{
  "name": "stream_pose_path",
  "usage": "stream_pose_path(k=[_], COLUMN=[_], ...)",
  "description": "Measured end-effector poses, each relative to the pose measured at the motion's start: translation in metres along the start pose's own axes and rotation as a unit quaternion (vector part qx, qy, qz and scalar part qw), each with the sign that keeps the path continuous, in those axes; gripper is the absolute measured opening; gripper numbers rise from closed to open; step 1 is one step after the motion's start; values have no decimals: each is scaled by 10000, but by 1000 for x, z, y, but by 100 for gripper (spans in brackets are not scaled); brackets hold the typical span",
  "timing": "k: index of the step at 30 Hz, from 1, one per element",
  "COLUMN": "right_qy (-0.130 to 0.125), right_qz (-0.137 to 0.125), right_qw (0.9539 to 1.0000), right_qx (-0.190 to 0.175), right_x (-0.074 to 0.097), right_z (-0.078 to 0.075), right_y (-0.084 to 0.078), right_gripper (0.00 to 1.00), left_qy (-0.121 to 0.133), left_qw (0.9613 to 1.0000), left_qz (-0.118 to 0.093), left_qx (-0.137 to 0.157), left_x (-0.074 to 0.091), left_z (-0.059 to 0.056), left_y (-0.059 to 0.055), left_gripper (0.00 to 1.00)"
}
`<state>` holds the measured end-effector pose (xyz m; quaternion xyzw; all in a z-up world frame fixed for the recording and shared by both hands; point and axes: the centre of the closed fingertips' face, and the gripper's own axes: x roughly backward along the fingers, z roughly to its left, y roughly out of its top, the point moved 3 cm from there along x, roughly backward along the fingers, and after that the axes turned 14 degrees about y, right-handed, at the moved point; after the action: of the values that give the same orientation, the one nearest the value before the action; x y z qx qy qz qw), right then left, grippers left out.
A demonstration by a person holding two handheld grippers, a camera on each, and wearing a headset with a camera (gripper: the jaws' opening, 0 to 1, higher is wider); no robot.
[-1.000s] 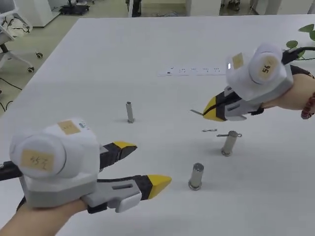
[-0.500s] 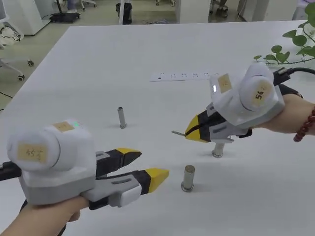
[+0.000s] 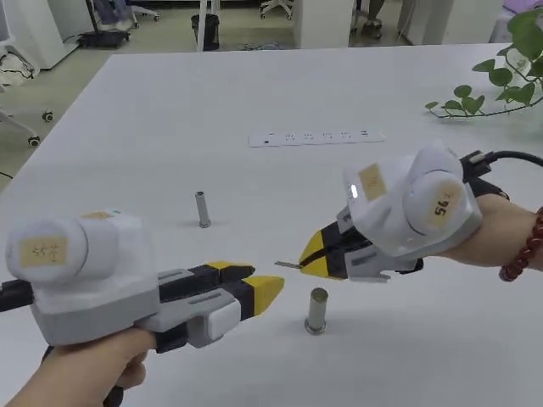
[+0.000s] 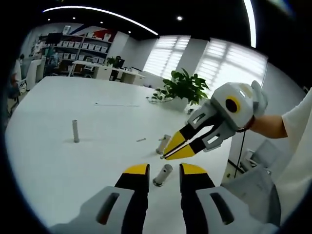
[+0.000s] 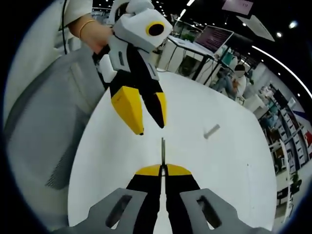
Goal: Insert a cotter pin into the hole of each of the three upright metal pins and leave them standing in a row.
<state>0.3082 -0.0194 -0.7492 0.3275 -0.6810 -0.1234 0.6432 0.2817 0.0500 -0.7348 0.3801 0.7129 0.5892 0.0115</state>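
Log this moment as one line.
left gripper open, empty | right gripper shut on cotter pin | near pin upright, bare | far pin upright

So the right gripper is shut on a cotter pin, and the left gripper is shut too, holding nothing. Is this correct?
Not quite. The left gripper is open: the left gripper view shows a gap between its two jaws. It holds nothing, and the right gripper is shut on the cotter pin.

The left claw (image 3: pixel 261 284) and right claw (image 3: pixel 305 254) share rounded white housings, grey bodies and black jaws with yellow tips. Tan stickers (image 3: pixel 48 252) carry handwritten numbers. A black cable (image 3: pixel 509 156) leaves the right one, and a beaded bracelet (image 3: pixel 519 251) circles that wrist.
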Motion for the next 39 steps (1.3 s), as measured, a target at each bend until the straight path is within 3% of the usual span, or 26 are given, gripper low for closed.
stream_pose_path(k=[14,33,39], right_qy=[85,97,96], right_qz=[-158,-247,-260], right_qw=[9997,9994,9995], right_qx=[138,222,177], right_x=[-8,-13,-15], right_z=[14,17,17], right_y=[18,30,30], right_gripper=[2,2,2], left_qy=[25,48,72], left_qw=[9999,9993,9994], left_qz=[119,191,202], left_qx=[67,324,259], left_x=[-1,0,0], left_z=[-2,1,1], left_y=[-7,-10,-11], left_gripper=[12,2,1])
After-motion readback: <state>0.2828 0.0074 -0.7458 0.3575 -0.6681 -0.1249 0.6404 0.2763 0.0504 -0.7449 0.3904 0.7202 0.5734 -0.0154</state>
